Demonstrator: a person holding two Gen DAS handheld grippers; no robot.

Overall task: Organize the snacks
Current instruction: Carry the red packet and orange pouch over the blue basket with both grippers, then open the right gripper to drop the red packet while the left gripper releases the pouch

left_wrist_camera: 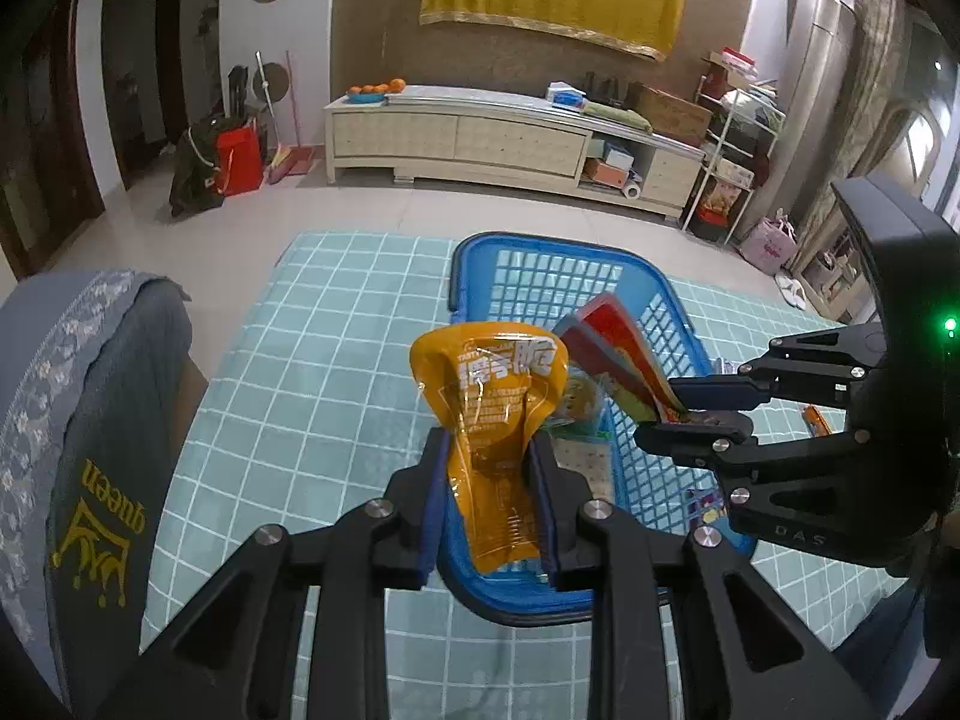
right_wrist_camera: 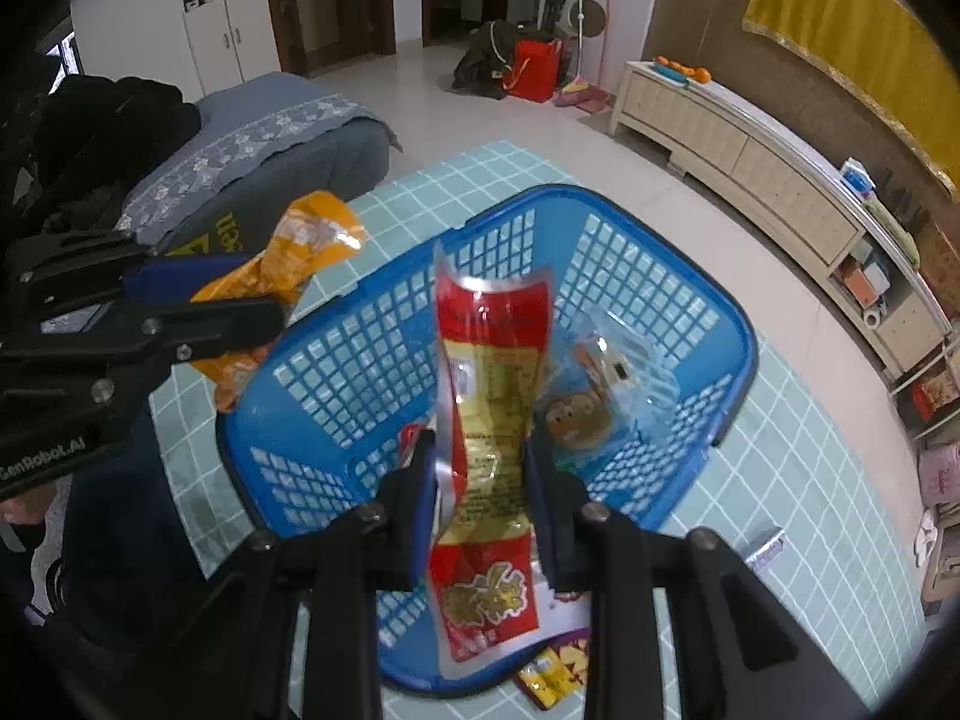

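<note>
small packets [right_wrist_camera: 549, 675] half hidden under the blue basket [right_wrist_camera: 336, 360], their print unreadable

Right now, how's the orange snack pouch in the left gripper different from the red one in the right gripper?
The orange pouch is plain orange with white lettering; the red pouch is red with a yellow panel. The left gripper holds the orange pouch near the blue basket's rim; the right gripper holds the red pouch over the basket's inside. Both are pinched mid-body, standing upright.

baskets [right_wrist_camera: 606, 210]: 1 | orange packets [left_wrist_camera: 498, 420]: 1 | red packets [right_wrist_camera: 492, 372]: 1
</note>
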